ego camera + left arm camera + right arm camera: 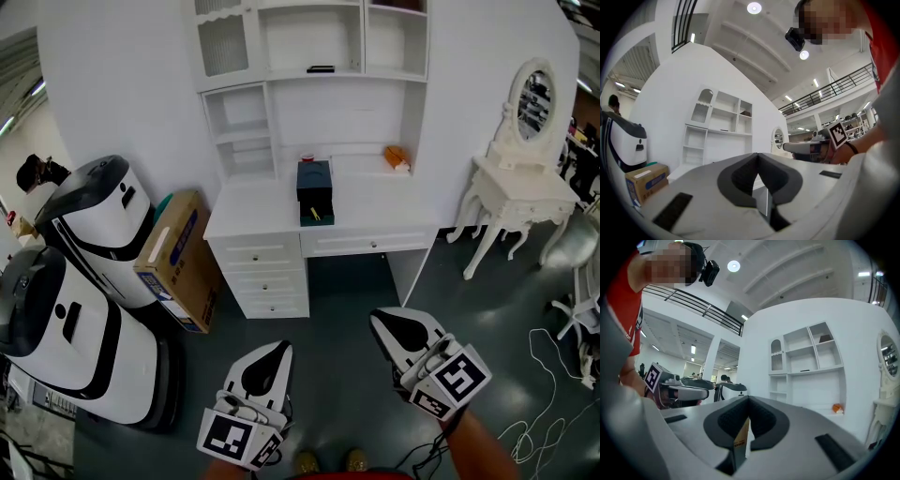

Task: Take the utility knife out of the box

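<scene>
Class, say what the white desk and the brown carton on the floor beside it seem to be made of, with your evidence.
The desk: probably painted wood or board; even matte white, panelled drawers with small knobs.
The carton: cardboard by its look; plain brown faces, folded edges, blue print.

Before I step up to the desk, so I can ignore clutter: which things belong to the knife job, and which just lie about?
Job: dark blue box on the white desk; left claw and right claw, both shut.
Lying about: small orange object; brown cardboard carton; white dressing table.
</scene>
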Tool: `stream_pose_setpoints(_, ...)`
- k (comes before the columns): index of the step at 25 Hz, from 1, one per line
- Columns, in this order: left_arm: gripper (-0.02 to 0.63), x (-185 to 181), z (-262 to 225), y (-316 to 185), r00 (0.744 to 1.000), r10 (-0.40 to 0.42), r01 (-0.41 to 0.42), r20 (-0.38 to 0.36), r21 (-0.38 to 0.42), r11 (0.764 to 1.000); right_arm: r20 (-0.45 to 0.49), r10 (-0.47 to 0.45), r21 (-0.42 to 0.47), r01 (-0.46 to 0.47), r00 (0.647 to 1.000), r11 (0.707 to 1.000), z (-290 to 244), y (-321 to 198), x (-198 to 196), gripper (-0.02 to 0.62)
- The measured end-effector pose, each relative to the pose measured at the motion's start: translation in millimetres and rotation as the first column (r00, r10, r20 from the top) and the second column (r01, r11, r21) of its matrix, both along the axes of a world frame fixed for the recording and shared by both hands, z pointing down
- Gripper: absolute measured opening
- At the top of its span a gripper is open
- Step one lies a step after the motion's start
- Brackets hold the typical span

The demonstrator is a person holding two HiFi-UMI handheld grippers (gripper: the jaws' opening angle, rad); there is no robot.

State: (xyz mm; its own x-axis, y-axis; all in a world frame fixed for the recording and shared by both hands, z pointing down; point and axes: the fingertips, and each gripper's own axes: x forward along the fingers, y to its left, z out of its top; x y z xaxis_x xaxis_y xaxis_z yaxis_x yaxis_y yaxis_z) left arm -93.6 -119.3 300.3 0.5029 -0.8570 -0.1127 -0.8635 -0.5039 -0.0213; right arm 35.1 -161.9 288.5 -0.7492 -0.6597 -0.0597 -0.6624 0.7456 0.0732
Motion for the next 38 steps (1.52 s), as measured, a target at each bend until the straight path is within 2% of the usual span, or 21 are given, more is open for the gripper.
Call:
stream_pose_setpoints(6,0.031,-2,1,2,1.0,-0.005,0.005,-0.001,0.0,1.0,-0.028,-0.078,0.013,0.078,0.997,0.997,4,10,-35,0.008)
stream_pose_setpoints(11,0.031,-6,1,3,1.0,-0.013,0.013,0.0,-0.003,1.0,-0.016,-0.058,0.01,0.058,0.998,0.998,-2,-2,-23,0.008)
stream_pose_setpoints(17,0.031,-10,3,5,1.0,-0.017,0.017,0.002,-0.002,1.0,-0.02,0.044,0.031,-0.043,0.999,0.999,-15,-24,26,0.008)
stream_pose_setpoints(23,0.031,-13,1,5,1.0,-0.019,0.019,0.009,-0.001,1.0,-0.027,0.156,0.043,-0.155,0.987,0.987,-22,-33,85,0.008)
stream_pose_setpoints(32,0.031,-13,1,4,0.999,-0.022,0.022,0.023,-0.005,1.0,-0.047,0.298,0.06,-0.295,0.953,0.953,-28,-33,170,0.008)
stream_pose_setpoints(38,0.031,-15,3,3,0.999,-0.03,0.03,0.027,-0.007,1.0,-0.03,0.389,0.078,-0.385,0.921,0.919,-33,-21,224,0.008)
